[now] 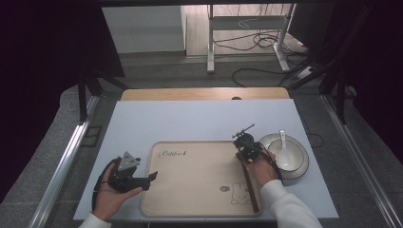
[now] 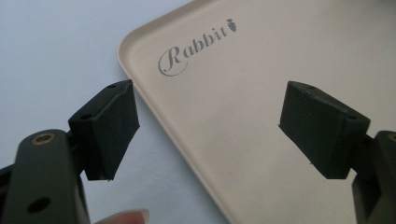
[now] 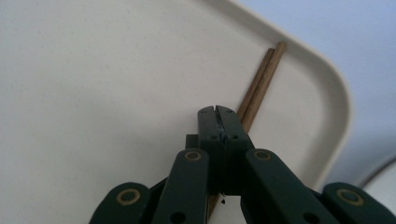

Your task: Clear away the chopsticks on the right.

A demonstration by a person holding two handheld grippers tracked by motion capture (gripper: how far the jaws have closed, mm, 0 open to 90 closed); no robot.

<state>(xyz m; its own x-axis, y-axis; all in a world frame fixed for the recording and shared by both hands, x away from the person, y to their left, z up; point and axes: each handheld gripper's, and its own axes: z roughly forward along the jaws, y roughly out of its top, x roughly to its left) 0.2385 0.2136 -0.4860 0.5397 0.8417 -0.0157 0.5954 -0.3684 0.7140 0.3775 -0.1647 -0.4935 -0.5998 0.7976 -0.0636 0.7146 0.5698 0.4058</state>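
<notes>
A beige tray printed "Rabbit" lies on the pale blue table. Two brown chopsticks lie together along the tray's right side. My right gripper hovers over their far end, jaws shut. In the right gripper view the chopsticks run out from under my shut right gripper toward the tray's corner; nothing shows between the jaws. My left gripper sits at the tray's left edge. In its own view the left gripper stands wide open, straddling the tray rim, with nothing in it.
A white bowl holding a white spoon stands just right of the tray, close to my right hand. Its rim shows in the right gripper view. A wooden strip borders the table's far edge.
</notes>
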